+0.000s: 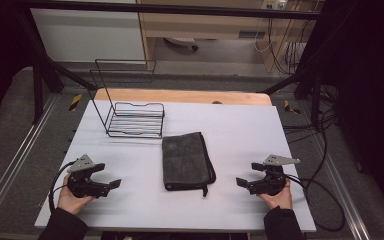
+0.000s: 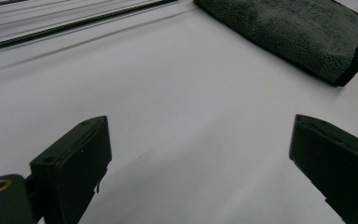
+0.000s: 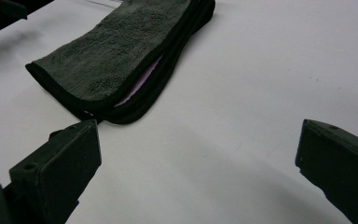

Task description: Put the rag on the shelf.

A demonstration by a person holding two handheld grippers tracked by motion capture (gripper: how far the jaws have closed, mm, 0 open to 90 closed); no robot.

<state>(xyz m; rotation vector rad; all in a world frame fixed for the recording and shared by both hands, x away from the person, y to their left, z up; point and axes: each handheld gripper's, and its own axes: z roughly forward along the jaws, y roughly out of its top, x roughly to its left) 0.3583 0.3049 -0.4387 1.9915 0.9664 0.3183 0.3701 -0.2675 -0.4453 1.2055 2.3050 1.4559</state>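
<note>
The left gripper rests low on the white table, to the left of the folded dark towel and well apart from it. Its jaws stand wide with only bare table between them, as the left gripper view shows plainly. The right gripper sits to the right of the towel, also apart from it, jaws spread wide and holding nothing. Both point inward, toward the towel, each held level by a hand at the near edge of the table: the left hand and the right hand, with dark sleeves cut off by the bottom of the high view.

The towel lies flat in the middle of the table, folded in layers with a black hem. In the right gripper view a pale lilac strip shows between the layers at its near corner; what it is cannot be made out. In the left gripper view the towel is cut off by the frame's top and right edge.

Beyond the towel, to its far left, stands a black wire rack. No writing is readable anywhere.
</note>
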